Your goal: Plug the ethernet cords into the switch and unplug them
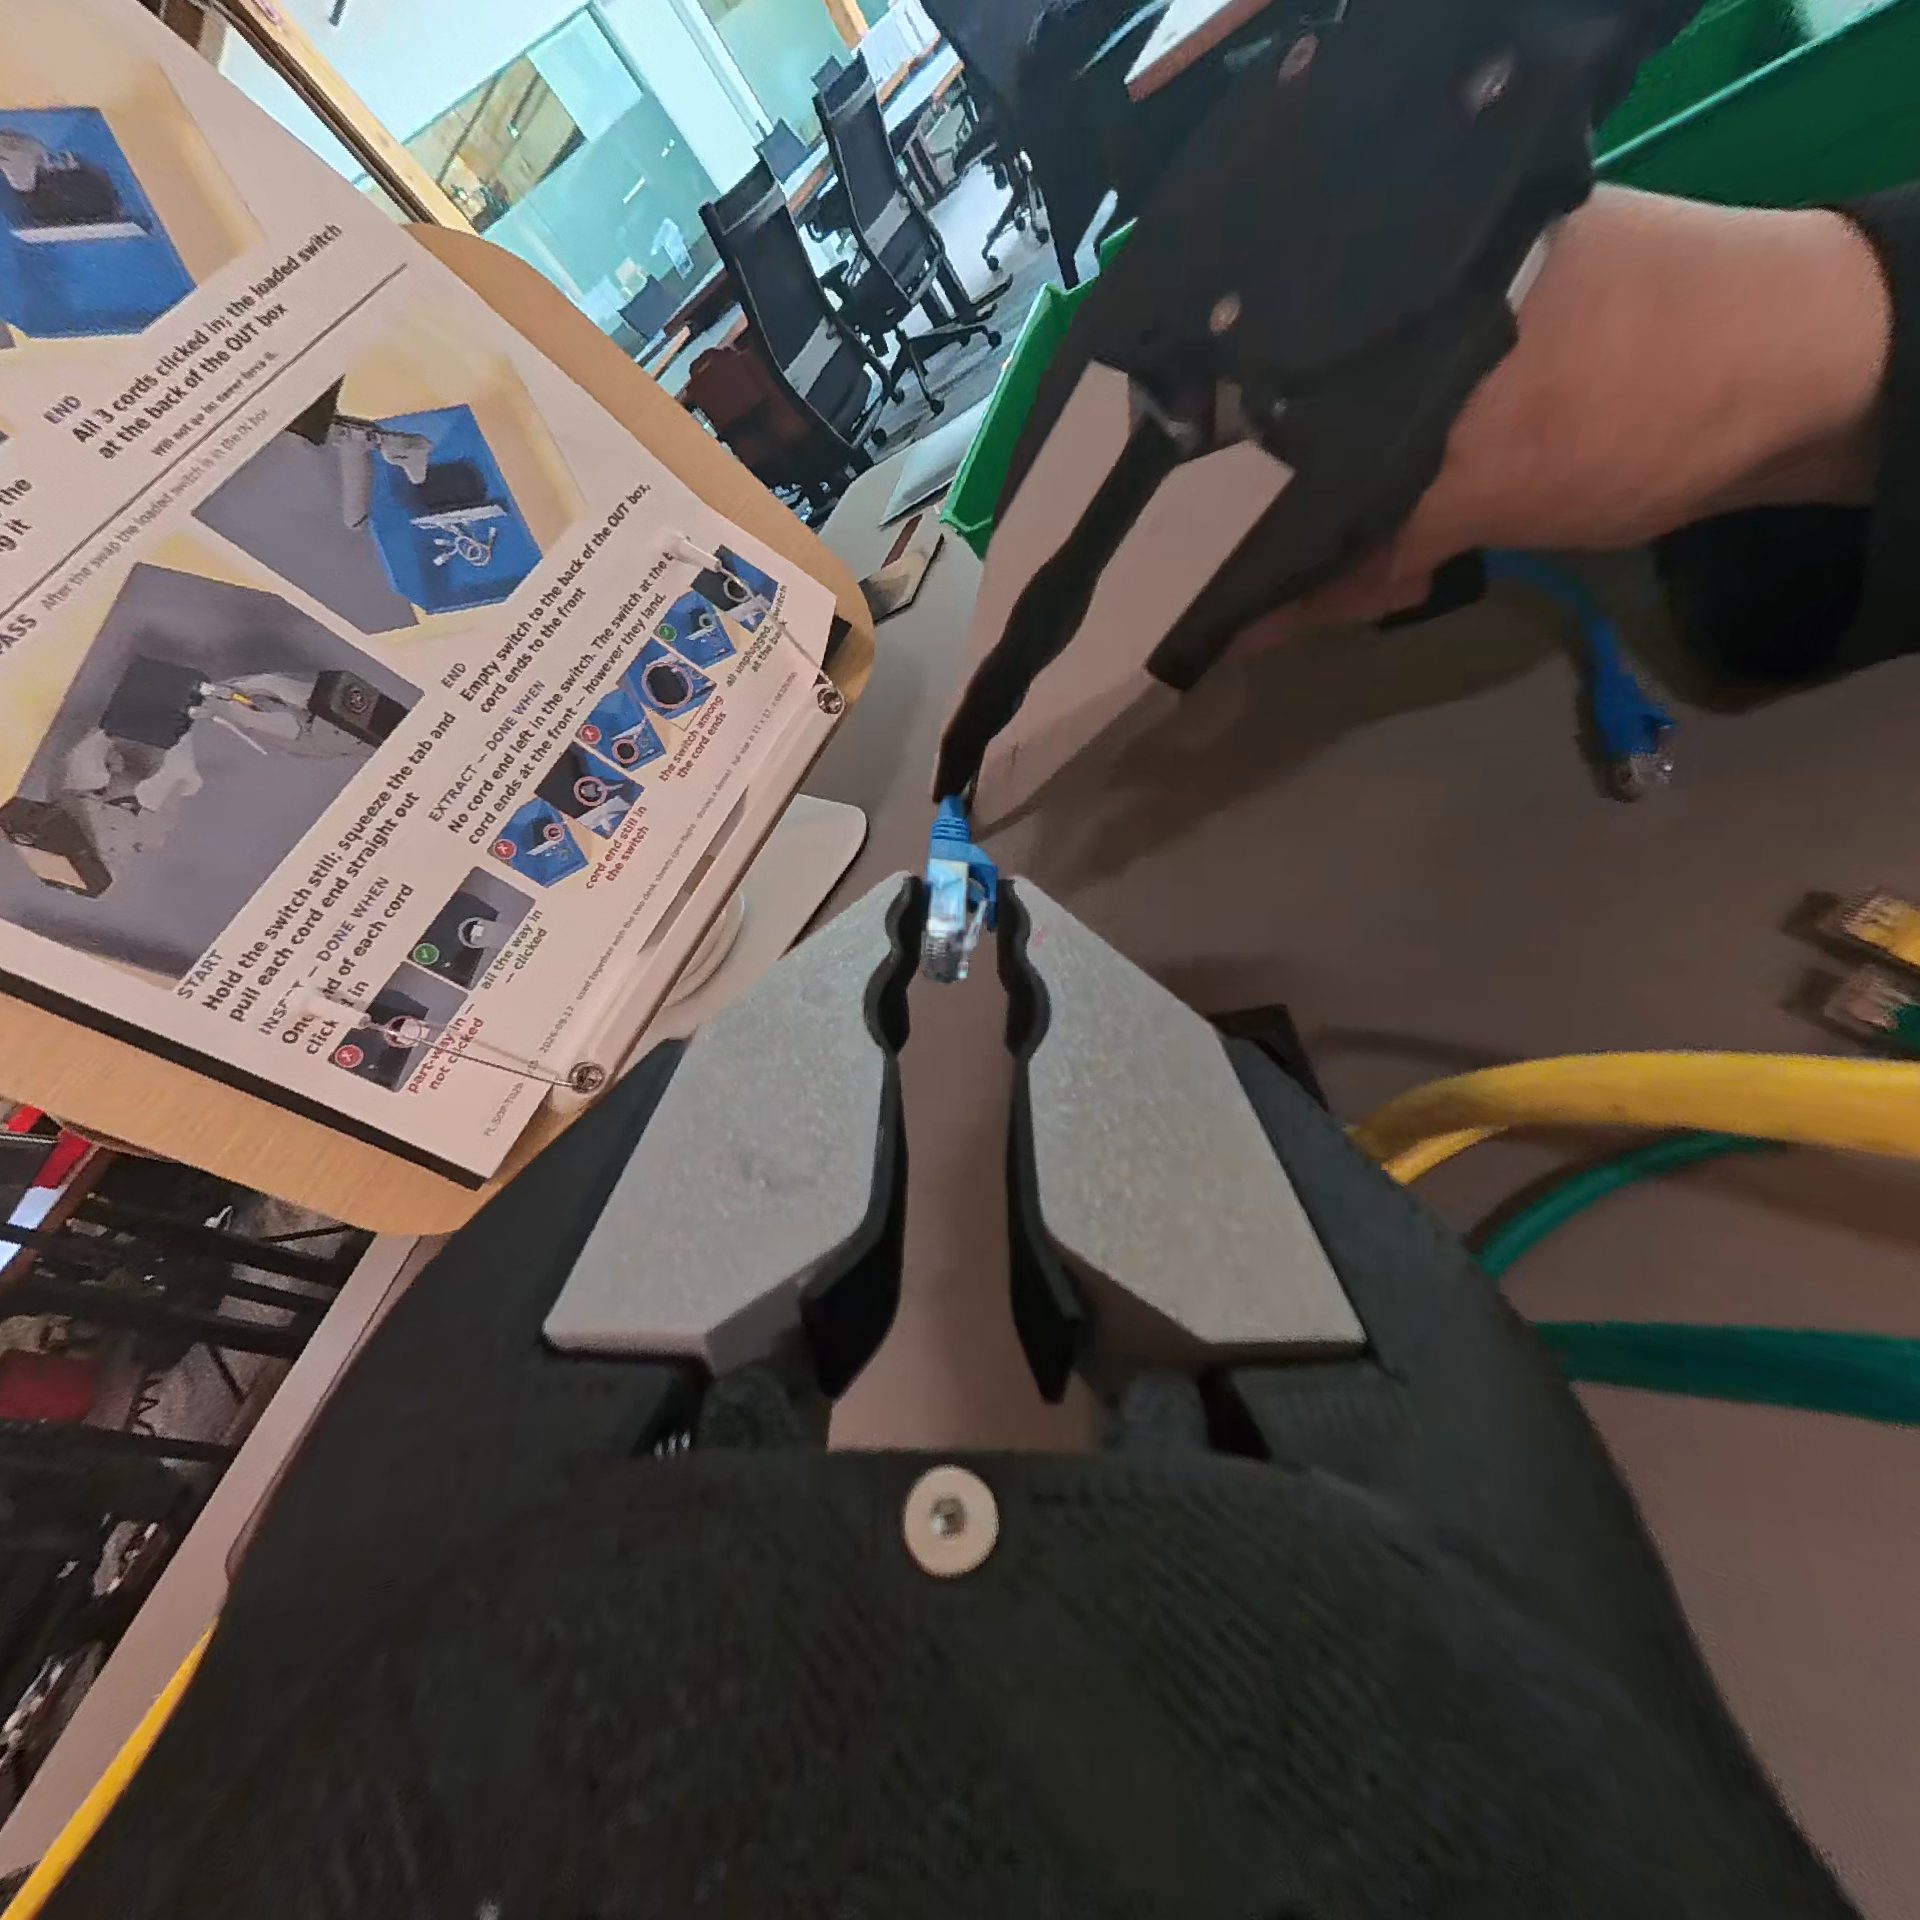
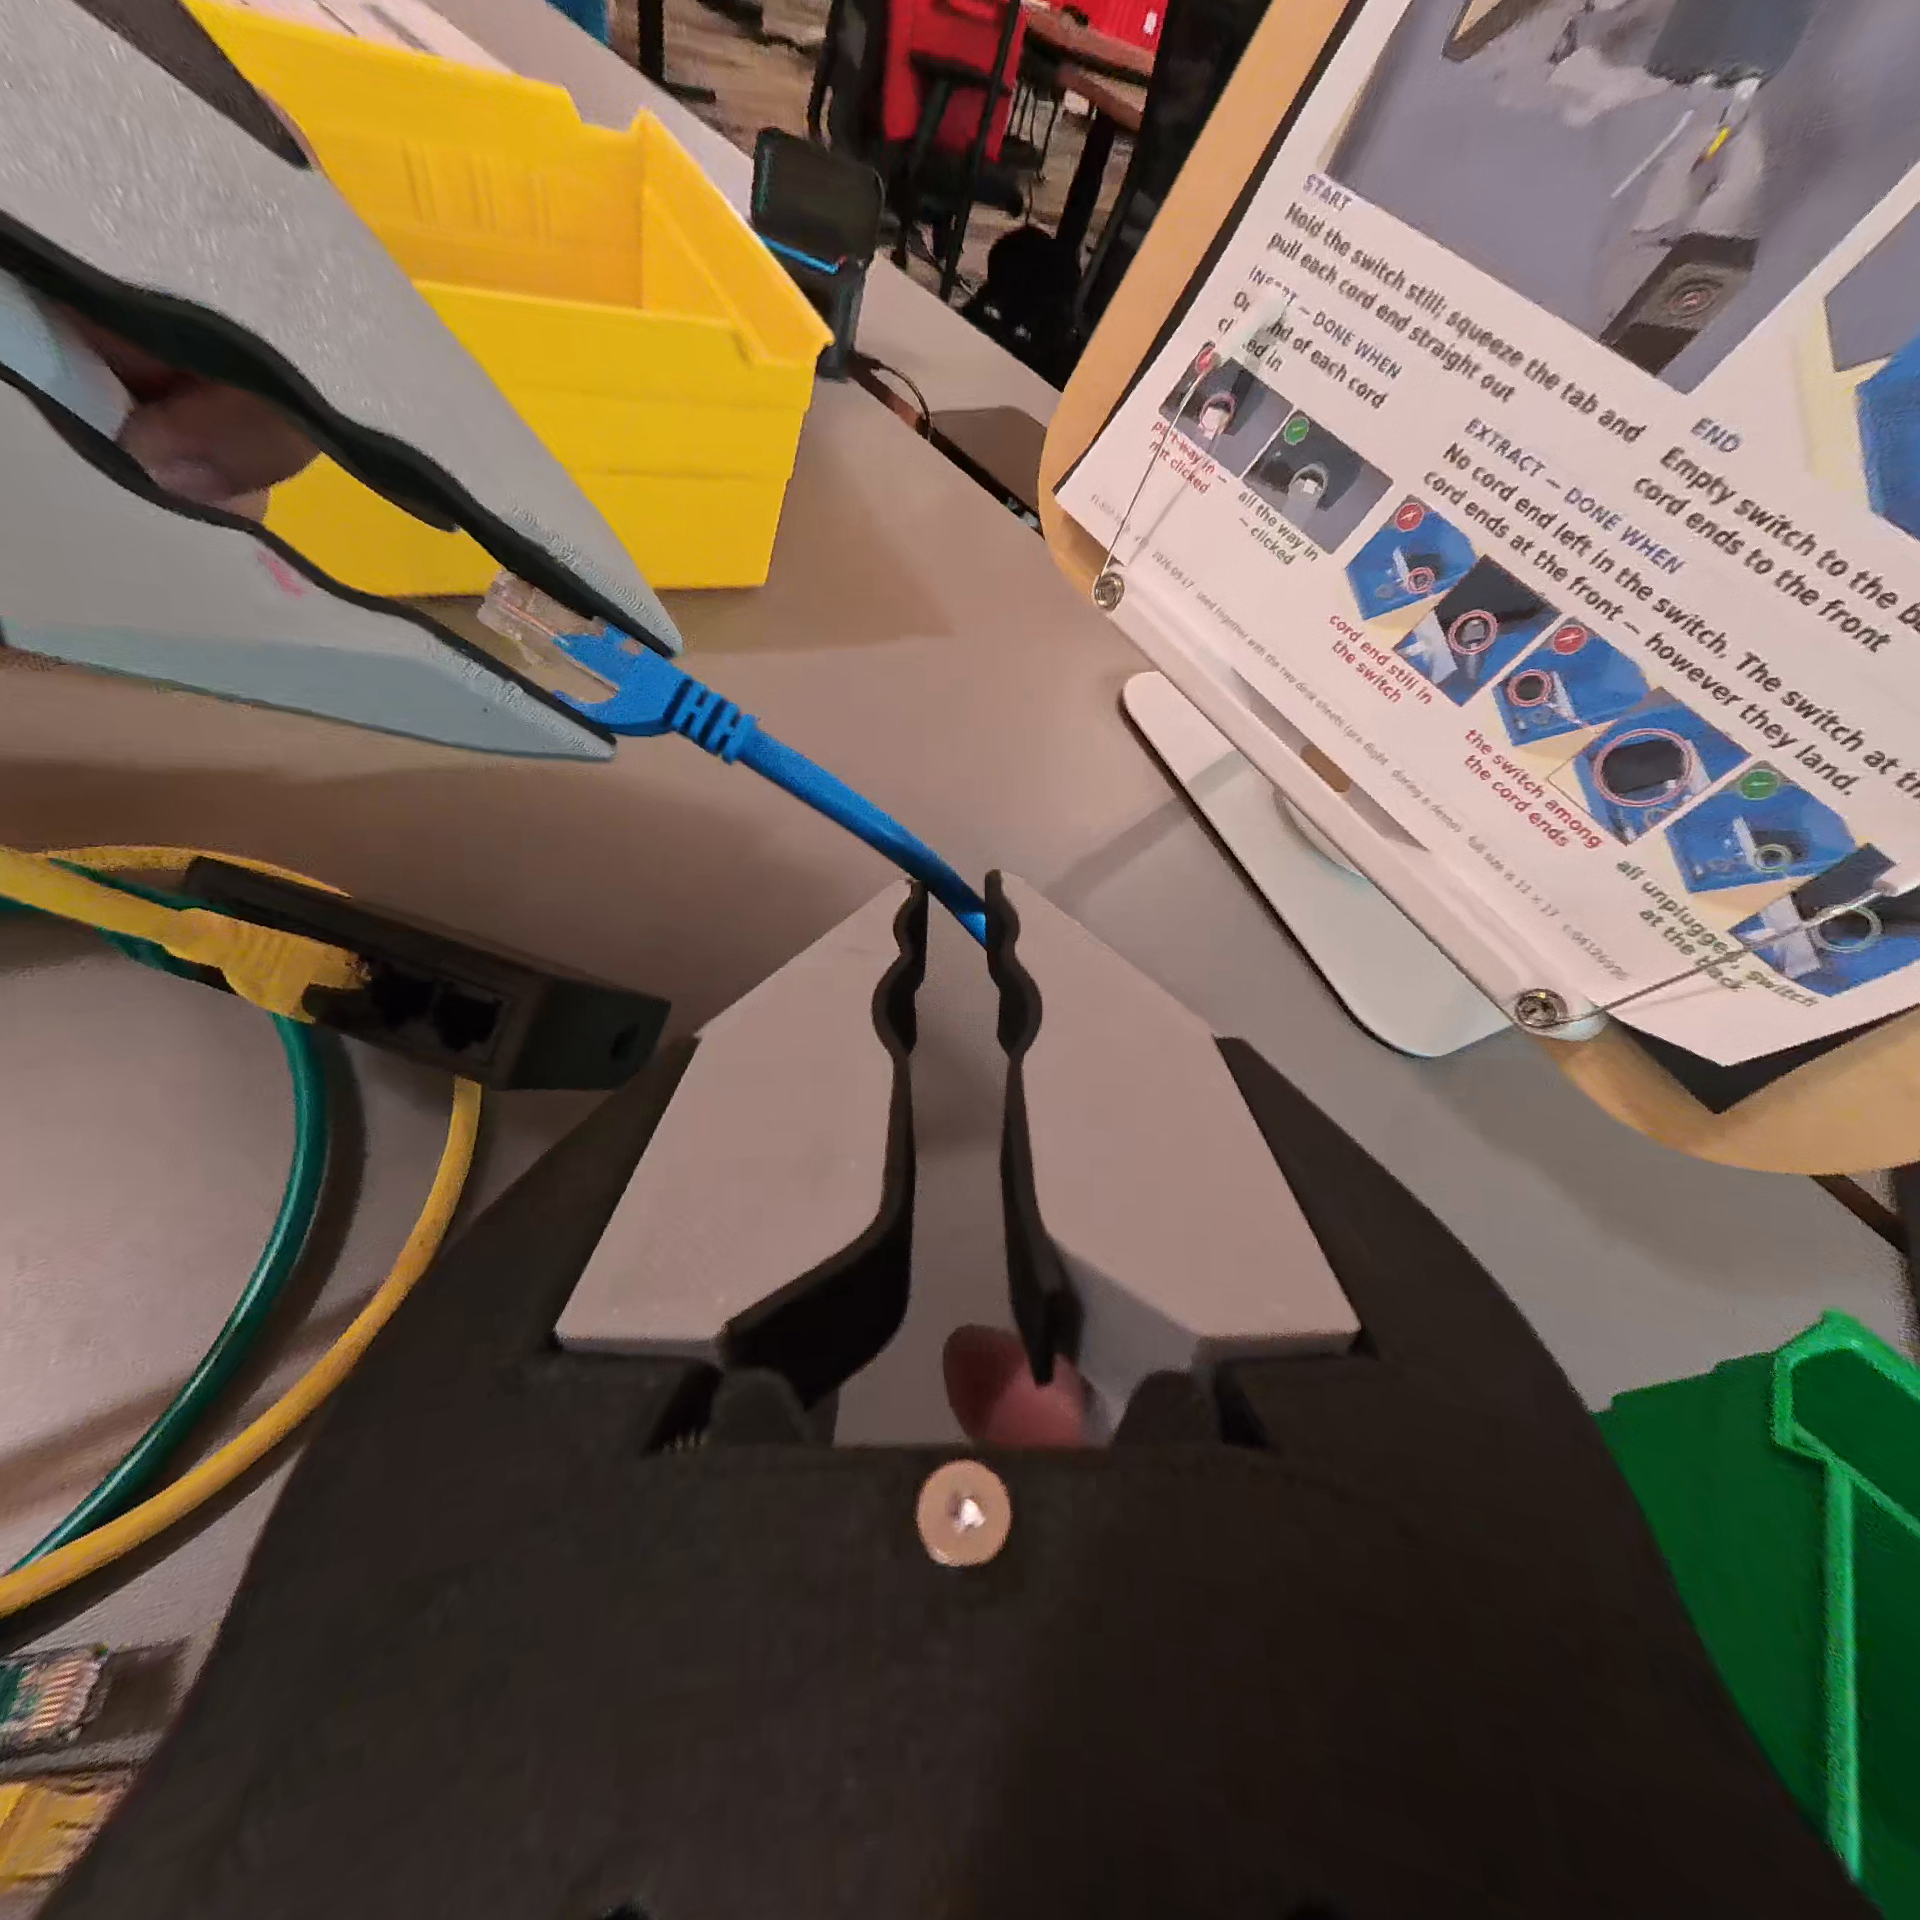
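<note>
Left wrist view: left gripper [image 1: 958,914] nearly closed at the tips, pinching the clear plug [image 1: 951,930] of the blue ethernet cord [image 1: 952,831] — plug upright between the two pads, boot just above it. Beyond, right gripper [image 1: 961,774] nipping the same cord a little farther along, held by a person's hand [image 1: 1621,395]; the blue cord's other end [image 1: 1621,707] hanging below that hand, its plug near the grey table [image 1: 1351,831]. At right, a yellow cord [image 1: 1662,1101] and a green cord [image 1: 1714,1361] lying across the table, two loose plugs [image 1: 1860,966] beside them. At left, a printed instruction sheet [image 1: 343,665] clipped to a tilted wooden board. Green bin [image 1: 997,447] farther back.

Right wrist view: right gripper [image 2: 951,909] almost shut, tips clamped on the blue ethernet cord [image 2: 831,790] where it passes between them. Cord running up and left to its plug [image 2: 525,613], gripped by the left gripper [image 2: 582,665]. Black switch [image 2: 457,997] flat on the table [image 2: 935,644] at left, apart from both grippers, ports facing the camera — the yellow cord [image 2: 239,945] seated in the leftmost visible port, two ports beside it open. Green cord [image 2: 291,1174] looping beneath the switch. Yellow bin [image 2: 623,343] behind, green bin [image 2: 1829,1538] at lower right, instruction sheet [image 2: 1558,623] on its stand at right.
</note>
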The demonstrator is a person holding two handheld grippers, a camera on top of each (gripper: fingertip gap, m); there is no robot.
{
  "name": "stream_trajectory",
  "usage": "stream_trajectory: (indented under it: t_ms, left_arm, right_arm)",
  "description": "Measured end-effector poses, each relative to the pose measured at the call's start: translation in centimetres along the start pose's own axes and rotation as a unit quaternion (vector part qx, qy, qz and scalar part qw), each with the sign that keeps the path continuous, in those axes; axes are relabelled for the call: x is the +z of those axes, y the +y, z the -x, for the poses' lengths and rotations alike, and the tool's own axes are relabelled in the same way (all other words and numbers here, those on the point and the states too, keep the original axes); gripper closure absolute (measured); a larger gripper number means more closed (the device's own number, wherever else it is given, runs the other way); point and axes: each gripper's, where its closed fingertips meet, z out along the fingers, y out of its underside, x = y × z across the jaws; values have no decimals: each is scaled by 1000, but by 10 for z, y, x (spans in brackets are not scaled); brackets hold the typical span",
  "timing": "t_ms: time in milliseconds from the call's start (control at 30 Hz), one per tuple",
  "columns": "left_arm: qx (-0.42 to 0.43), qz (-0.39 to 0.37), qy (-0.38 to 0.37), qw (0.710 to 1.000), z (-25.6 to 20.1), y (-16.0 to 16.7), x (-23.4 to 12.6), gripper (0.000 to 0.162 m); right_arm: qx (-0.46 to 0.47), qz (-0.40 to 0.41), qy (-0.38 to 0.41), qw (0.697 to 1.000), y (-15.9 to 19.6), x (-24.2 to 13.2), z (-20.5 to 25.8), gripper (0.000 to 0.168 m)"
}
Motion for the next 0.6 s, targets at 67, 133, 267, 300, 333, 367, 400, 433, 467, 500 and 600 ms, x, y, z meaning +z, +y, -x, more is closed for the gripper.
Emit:
stream_trajectory:
  t_ms: [67, 133, 267, 300, 333, 367, 400, 433, 467, 500, 600]
  left_arm:
    - [-6, -1, 0, 1000, 1, 0, -1, 150]
    - [6, 11, -6, 1000, 3, 4, -2, 150]
    - [61, 56, -31, 996, 6, 19, 2, 149]
    - [72, 69, -37, 994, 7, 24, 3, 149]
    - [84, 79, -44, 992, 8, 27, 5, 149]
    - [92, 88, -49, 991, 8, 30, 6, 149]
    - [96, 95, -52, 989, 8, 33, 8, 149]
    - [99, 100, -58, 988, 10, 35, 8, 149]
    - [102, 104, -67, 987, 12, 36, 9, 149]
    - [106, 108, -75, 986, 15, 38, 10, 149]
    - [120, 120, -101, 980, 21, 42, 11, 149]
  right_arm:
    - [14, -9, -6, 1000, -3, -1, 0, 161]
    - [17, -15, -10, 1000, -4, -2, 0, 161]
    - [30, -15, -14, 999, -4, -2, -1, 161]
    - [25, -13, -8, 1000, -3, -2, -2, 161]
    - [18, -10, -2, 1000, -3, -2, -3, 161]
    - [10, -7, 5, 1000, -2, -1, -3, 161]
    - [3, -4, 11, 1000, -2, -1, -3, 161]
    - [-3, -3, 15, 1000, -2, -1, -4, 161]
    - [-7, -3, 17, 1000, -2, -1, -3, 162]
    - [-9, -3, 16, 1000, -2, -2, -2, 162]
    - [-15, -1, 14, 1000, -3, -1, 1, 163]
